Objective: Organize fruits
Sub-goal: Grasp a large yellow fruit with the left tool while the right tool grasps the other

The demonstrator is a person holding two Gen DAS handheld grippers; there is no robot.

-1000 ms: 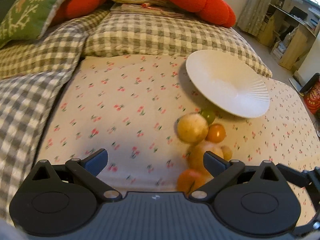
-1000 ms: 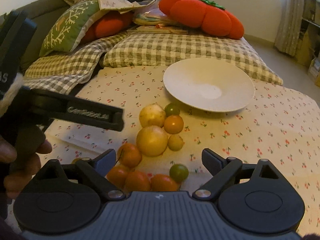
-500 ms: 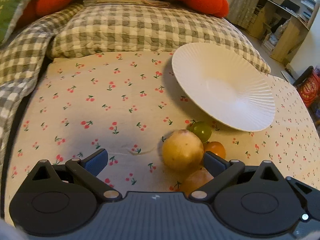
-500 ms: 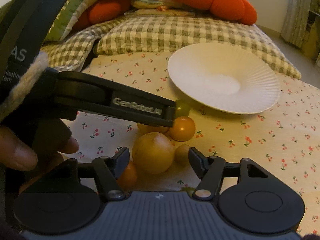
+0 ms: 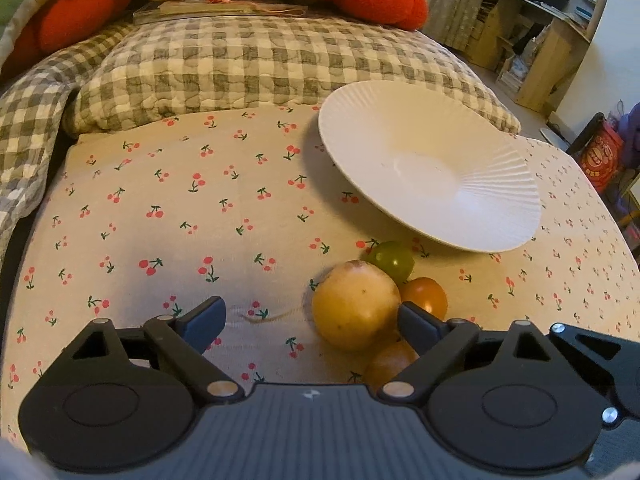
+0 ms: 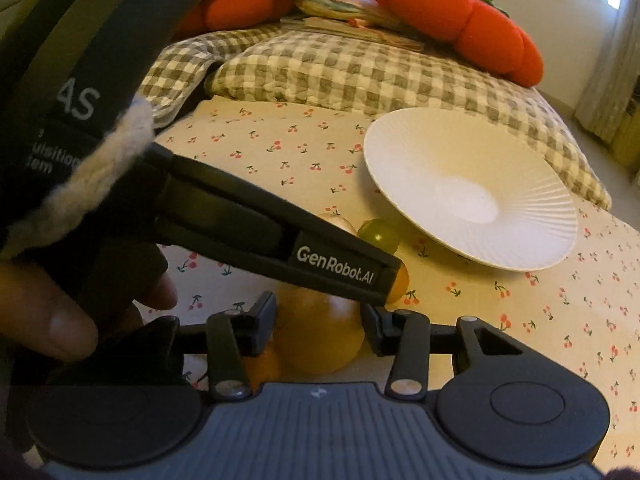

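Fruits lie on a cherry-print cloth (image 5: 168, 208) before a white ribbed plate (image 5: 432, 168). In the left wrist view my left gripper (image 5: 310, 322) is open, its right finger beside a large yellow fruit (image 5: 354, 306); a green fruit (image 5: 390, 260) and an orange one (image 5: 426, 296) lie behind it. In the right wrist view my right gripper (image 6: 318, 320) is shut on a second large yellow fruit (image 6: 320, 336). The left gripper's arm (image 6: 280, 240) crosses that view and hides part of the pile. The plate (image 6: 472, 188) is empty.
Checked quilted cushions (image 5: 248, 64) and red pumpkin pillows (image 6: 452, 20) lie behind the cloth. A wooden shelf unit (image 5: 540, 32) stands far right. A small orange fruit (image 6: 264, 368) lies under the right gripper's left finger.
Both grippers moved forward toward the fruit pile. The right gripper's fingers narrowed from wide open to closing on the large yellow fruit. The left stayed open.
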